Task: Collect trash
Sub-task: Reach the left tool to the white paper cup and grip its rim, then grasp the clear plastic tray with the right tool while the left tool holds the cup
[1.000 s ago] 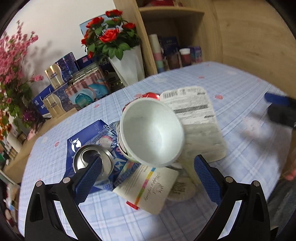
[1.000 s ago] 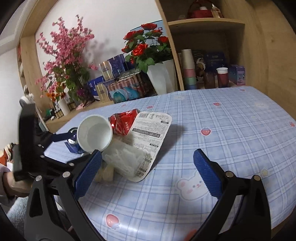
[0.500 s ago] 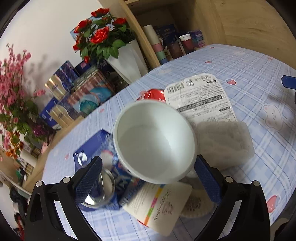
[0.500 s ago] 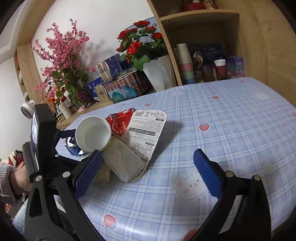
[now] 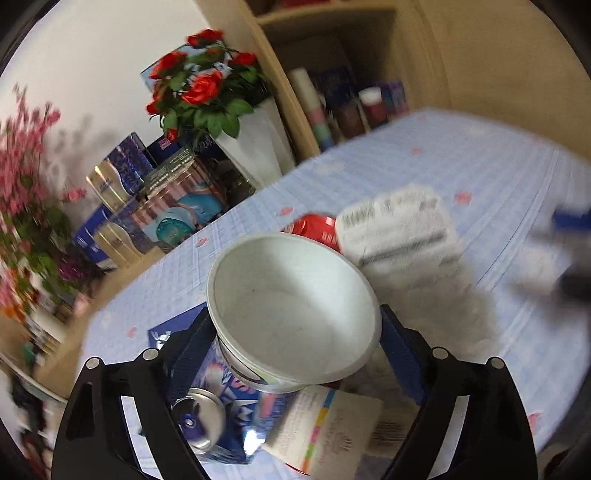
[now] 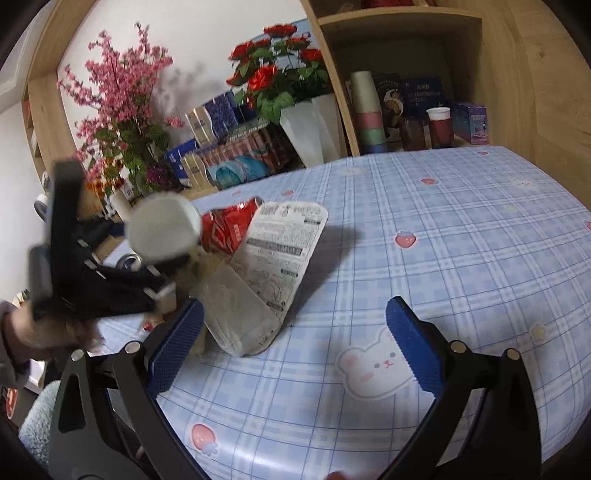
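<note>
Red roses in white vase, pink blossom branches, stacked paper cups, wooden shelf

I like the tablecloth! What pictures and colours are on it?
Pale blue plaid tablecloth with white bears and pink strawberries, clearest in the right wrist view.

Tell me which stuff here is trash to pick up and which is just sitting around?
Trash to collect: white paper cup between the left gripper fingers, red wrapper, clear plastic tray, drink can.

Just sitting around: rose vase, pink blossoms, stacked cups, gift boxes.
</note>
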Demonstrator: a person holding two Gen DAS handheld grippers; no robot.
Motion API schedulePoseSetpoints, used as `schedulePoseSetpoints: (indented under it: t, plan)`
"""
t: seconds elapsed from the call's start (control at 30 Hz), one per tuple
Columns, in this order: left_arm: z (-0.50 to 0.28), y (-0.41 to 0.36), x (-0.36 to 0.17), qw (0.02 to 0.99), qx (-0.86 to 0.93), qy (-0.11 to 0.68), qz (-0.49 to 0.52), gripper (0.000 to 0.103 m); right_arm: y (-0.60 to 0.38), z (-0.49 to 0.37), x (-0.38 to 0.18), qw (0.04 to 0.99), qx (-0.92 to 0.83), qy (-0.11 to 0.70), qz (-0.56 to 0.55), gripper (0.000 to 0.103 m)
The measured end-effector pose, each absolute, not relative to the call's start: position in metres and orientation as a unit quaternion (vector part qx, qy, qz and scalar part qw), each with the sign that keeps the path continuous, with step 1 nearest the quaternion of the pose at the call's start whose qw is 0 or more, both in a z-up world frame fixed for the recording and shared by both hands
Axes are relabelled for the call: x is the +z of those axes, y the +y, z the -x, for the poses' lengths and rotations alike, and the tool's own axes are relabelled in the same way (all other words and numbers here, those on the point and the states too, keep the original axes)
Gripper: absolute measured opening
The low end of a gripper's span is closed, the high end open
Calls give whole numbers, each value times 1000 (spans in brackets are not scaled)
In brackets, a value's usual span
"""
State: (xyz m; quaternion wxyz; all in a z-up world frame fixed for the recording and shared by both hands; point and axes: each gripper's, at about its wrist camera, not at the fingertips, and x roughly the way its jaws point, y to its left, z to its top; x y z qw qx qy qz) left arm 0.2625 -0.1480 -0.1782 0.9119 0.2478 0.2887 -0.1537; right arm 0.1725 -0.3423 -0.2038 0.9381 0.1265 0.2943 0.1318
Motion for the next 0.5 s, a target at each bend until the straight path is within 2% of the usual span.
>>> schedulePoseSetpoints:
  t: [0.4, 0.5]
  plan:
    - [-225, -108, -120, 938, -186, 271, -108, 84, -291, -190, -206, 938, 155, 309, -24, 97]
    - [-214, -88, -118, 942, -175, 276, -74, 84, -278, -198, -208, 932, 168, 320, -8, 86]
